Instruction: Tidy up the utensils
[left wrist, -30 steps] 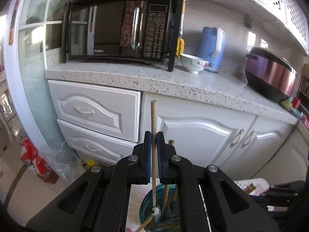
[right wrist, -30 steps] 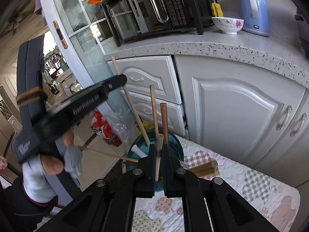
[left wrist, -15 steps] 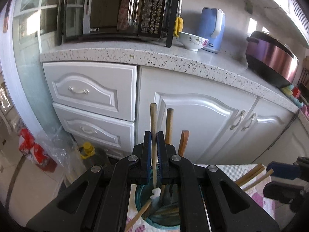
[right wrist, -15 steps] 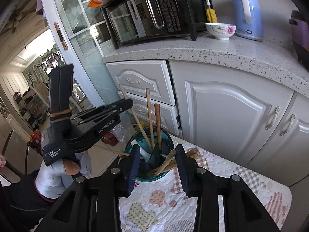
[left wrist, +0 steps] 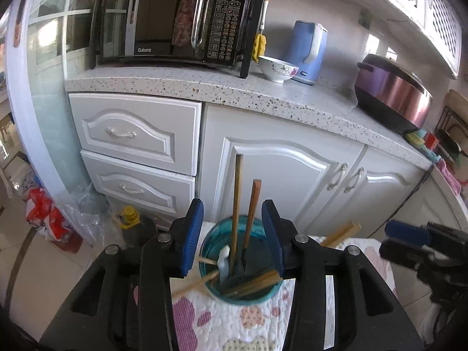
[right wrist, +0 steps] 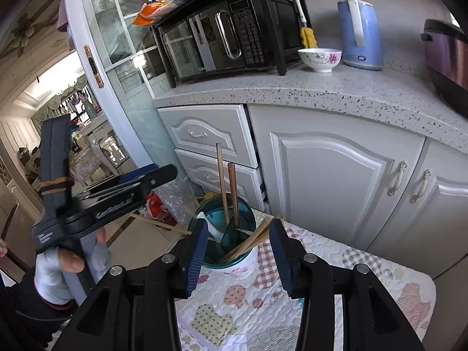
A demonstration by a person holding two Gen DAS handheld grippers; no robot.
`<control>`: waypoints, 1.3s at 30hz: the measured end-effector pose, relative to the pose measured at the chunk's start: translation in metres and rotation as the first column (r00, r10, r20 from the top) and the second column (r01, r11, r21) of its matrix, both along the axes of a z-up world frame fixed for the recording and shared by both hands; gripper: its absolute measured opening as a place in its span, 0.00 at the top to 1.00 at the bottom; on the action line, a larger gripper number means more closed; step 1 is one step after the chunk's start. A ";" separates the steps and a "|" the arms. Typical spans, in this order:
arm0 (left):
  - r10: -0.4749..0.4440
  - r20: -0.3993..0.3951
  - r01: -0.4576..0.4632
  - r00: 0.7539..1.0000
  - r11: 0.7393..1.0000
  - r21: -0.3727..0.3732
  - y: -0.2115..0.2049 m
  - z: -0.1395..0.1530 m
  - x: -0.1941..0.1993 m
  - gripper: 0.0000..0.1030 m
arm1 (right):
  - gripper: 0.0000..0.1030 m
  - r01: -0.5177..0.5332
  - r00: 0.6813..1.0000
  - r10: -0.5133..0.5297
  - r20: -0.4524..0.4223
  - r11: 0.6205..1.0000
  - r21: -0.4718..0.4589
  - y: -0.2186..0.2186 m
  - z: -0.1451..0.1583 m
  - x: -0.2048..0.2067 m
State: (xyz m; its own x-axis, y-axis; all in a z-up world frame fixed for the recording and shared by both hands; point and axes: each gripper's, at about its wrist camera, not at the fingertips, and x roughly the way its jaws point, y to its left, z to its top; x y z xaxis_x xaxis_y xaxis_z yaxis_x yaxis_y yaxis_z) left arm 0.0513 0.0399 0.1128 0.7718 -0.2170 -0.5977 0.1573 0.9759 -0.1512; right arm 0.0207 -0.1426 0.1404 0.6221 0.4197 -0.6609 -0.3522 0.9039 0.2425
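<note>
A teal-lined utensil holder (left wrist: 210, 241) (right wrist: 244, 266) stands on a quilted cloth. In it a pale wooden chopstick (left wrist: 237, 187) (right wrist: 220, 175) and a darker wooden handle (left wrist: 254, 201) (right wrist: 233, 187) stand upright. A white spoon (left wrist: 223, 260) and several chopsticks (right wrist: 248, 242) lean against its rim. My left gripper (left wrist: 232, 213) hovers just in front of the holder, its jaws opening and clear of the sticks. My right gripper (right wrist: 238, 228) is also opening, with nothing touching its pads. The right wrist view shows the left gripper (right wrist: 140, 184) in a gloved hand at the left.
The quilted cloth (right wrist: 336, 263) covers a small table whose edge falls away to the left. White cabinets and drawers (left wrist: 137, 134) stand behind. The speckled counter (left wrist: 263, 93) carries a microwave, a bowl, a blue kettle and a rice cooker. A yellow-capped bottle (left wrist: 130, 219) and a red bag sit on the floor.
My left gripper has let go of the pale chopstick, which now stands in the holder. My right gripper has opened off its utensil and drawn back and upward.
</note>
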 end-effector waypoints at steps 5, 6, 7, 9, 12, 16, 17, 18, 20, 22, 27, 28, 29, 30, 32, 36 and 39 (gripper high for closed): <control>-0.002 0.006 0.002 1.000 1.000 0.030 -0.005 -0.003 -0.023 0.60 | 0.49 0.015 1.000 -0.015 0.023 1.000 0.000 -0.003 0.001 -0.013; -0.002 0.009 0.001 1.000 0.999 0.036 -0.006 -0.003 -0.027 0.60 | 0.49 0.020 1.000 -0.020 0.024 1.000 -0.001 -0.003 0.001 -0.015; -0.002 0.010 0.001 1.000 0.999 0.042 -0.007 -0.004 -0.030 0.60 | 0.49 0.023 1.000 -0.023 0.020 1.000 -0.001 -0.004 -0.001 -0.017; 0.001 0.013 -0.002 1.000 0.999 0.050 -0.010 -0.006 -0.038 0.60 | 0.49 0.029 0.999 -0.029 0.016 1.000 0.001 -0.005 -0.003 -0.021; 0.005 0.007 -0.005 1.000 0.998 0.056 -0.014 -0.010 -0.046 0.60 | 0.49 0.043 0.999 -0.043 0.018 0.999 -0.002 -0.006 -0.007 -0.027; 0.018 0.004 -0.018 1.000 0.998 0.061 -0.017 -0.012 -0.055 0.60 | 0.49 0.063 0.998 -0.063 0.016 0.998 -0.009 -0.005 -0.013 -0.035; 0.021 0.005 -0.021 1.000 0.998 0.060 -0.017 -0.012 -0.058 0.60 | 0.48 0.069 0.997 -0.069 0.017 0.998 -0.010 -0.004 -0.014 -0.038; 0.024 0.008 -0.025 1.000 0.998 0.061 -0.018 -0.010 -0.061 0.60 | 0.48 0.076 0.997 -0.076 0.019 0.997 -0.012 -0.003 -0.016 -0.040; 0.031 0.017 -0.032 0.999 0.997 0.070 -0.018 -0.008 -0.066 0.60 | 0.48 0.085 0.996 -0.085 0.020 0.996 -0.013 -0.001 -0.017 -0.042; 0.038 0.030 -0.040 0.999 0.996 0.081 -0.019 -0.004 -0.072 0.60 | 0.48 0.093 0.995 -0.093 0.024 0.996 -0.012 0.001 -0.017 -0.044; 0.050 0.058 -0.056 0.997 0.992 0.110 -0.018 0.004 -0.086 0.60 | 0.47 0.100 0.993 -0.099 0.059 0.995 -0.016 0.010 -0.013 -0.053; 0.053 0.063 -0.060 0.997 0.991 0.117 -0.019 0.005 -0.088 0.60 | 0.46 0.099 0.993 -0.098 0.064 0.995 -0.014 0.011 -0.012 -0.055; 0.058 0.068 -0.066 0.996 0.990 0.123 -0.018 0.006 -0.091 0.60 | 0.44 0.100 0.993 -0.098 0.068 0.995 -0.013 0.012 -0.012 -0.056; 0.064 0.072 -0.073 0.995 0.989 0.128 -0.018 0.006 -0.093 0.60 | 0.42 0.104 0.992 -0.103 0.077 0.994 -0.017 0.014 -0.011 -0.058; 0.079 0.081 -0.089 0.994 0.987 0.136 -0.017 0.008 -0.097 0.60 | 0.40 0.110 0.990 -0.108 0.089 0.994 -0.023 0.017 -0.010 -0.059; 0.092 0.087 -0.102 0.992 0.987 0.123 -0.012 0.010 -0.104 0.60 | 0.40 0.112 0.989 -0.110 0.097 0.993 -0.021 0.024 -0.010 -0.063; 0.106 0.093 -0.116 0.990 0.986 0.117 -0.008 0.012 -0.108 0.60 | 0.40 0.114 0.988 -0.110 0.112 0.993 -0.035 0.030 -0.009 -0.065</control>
State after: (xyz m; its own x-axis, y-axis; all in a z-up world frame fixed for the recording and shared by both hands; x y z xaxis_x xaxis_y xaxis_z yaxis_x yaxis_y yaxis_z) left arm -0.0567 0.0323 0.1248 0.8365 -0.0566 -0.5450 0.0544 0.9983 -0.0203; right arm -0.0443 -0.1129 0.1315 0.7335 0.3169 -0.6012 -0.2706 0.9477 0.1694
